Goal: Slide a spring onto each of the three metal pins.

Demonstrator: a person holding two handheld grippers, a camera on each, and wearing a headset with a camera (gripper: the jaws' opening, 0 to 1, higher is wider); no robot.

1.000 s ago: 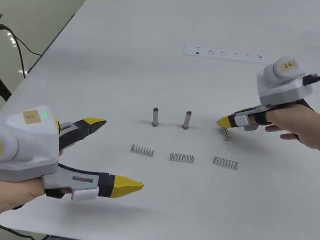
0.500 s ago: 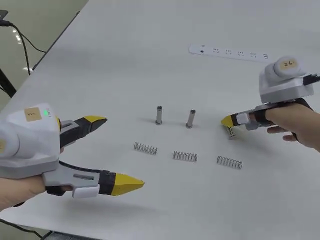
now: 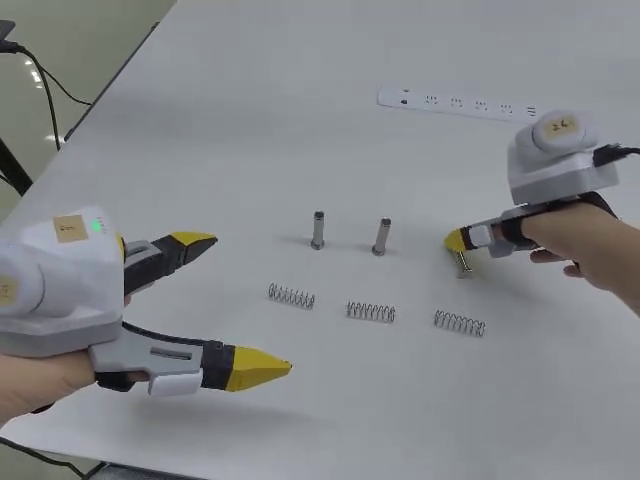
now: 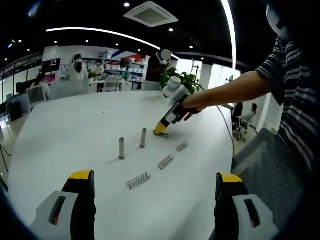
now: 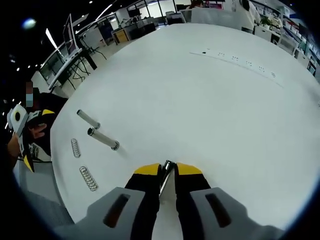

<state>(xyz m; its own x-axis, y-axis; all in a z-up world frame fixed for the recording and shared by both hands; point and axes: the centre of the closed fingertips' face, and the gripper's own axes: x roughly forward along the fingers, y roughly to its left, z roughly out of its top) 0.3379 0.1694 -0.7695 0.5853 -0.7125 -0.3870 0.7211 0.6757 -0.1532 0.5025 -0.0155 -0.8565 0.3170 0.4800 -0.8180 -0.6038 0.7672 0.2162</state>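
Note:
Two metal pins [image 3: 318,230] [image 3: 381,237] stand upright mid-table. The third pin [image 3: 461,264] leans slightly at the right, its top pinched by my right gripper [image 3: 455,241], which is shut on it. In the right gripper view the pin [image 5: 167,170] sits between the closed yellow tips. Three springs [image 3: 291,296] [image 3: 370,312] [image 3: 459,323] lie in a row in front of the pins. My left gripper [image 3: 232,305] hovers open at the near left, well short of the springs, with nothing in it. Its own view shows the pins [image 4: 121,148] [image 4: 143,138] and the springs [image 4: 138,180] [image 4: 166,161] [image 4: 182,146].
A white power strip [image 3: 455,105] lies at the far right of the white table [image 3: 250,120]. The table's left edge drops off to cables on the floor [image 3: 45,85]. Office desks and people stand far behind in the left gripper view.
The right gripper's body has lifted and tipped a little while its tips stay on the third pin. The left gripper has barely moved. The head camera shifted slightly.

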